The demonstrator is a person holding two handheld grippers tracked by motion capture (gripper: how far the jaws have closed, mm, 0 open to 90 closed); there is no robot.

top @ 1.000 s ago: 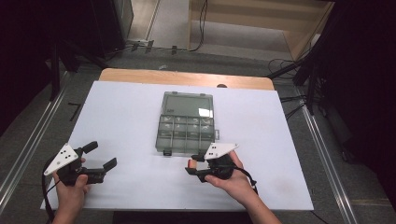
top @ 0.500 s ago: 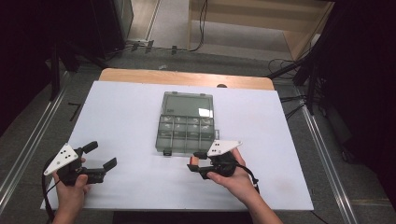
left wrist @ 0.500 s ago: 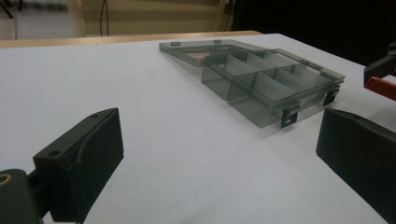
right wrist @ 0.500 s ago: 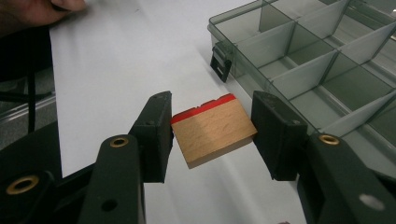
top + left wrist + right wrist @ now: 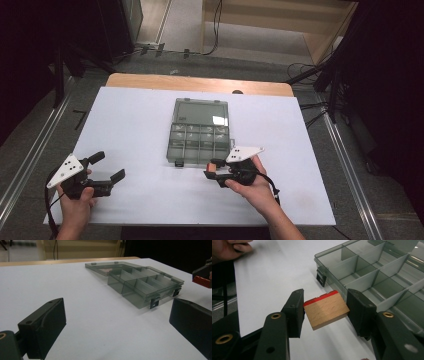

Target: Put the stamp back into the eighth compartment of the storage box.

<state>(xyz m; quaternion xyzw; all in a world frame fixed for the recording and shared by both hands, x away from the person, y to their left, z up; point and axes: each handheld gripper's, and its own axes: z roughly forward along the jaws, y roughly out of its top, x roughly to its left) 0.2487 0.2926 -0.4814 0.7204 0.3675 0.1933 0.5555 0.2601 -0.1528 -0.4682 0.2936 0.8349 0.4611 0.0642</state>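
Observation:
A clear grey compartment box (image 5: 200, 132) lies open at the middle of the white table (image 5: 135, 115), its lid folded flat toward the far side. My right gripper (image 5: 212, 169) hovers just before the box's near right corner, shut on a small wooden block (image 5: 214, 164) with a red face. In the right gripper view the block (image 5: 325, 308) is pinched between the two jaws of the right gripper (image 5: 324, 302), beside the box's (image 5: 372, 272) front compartments. My left gripper (image 5: 109, 166) rests at the near left, open, with nothing between its jaws. The left gripper (image 5: 117, 315) faces the box (image 5: 145, 287).
Two black latches (image 5: 179, 163) hang on the box's near wall. A wooden strip (image 5: 200, 84) edges the table's far side. Floor rails (image 5: 345, 160) and cables run along both sides. In the right gripper view the left hand (image 5: 232, 247) shows at the top left.
My right gripper has edged slightly toward the box's near edge with the block still in it. The left gripper has stayed in place.

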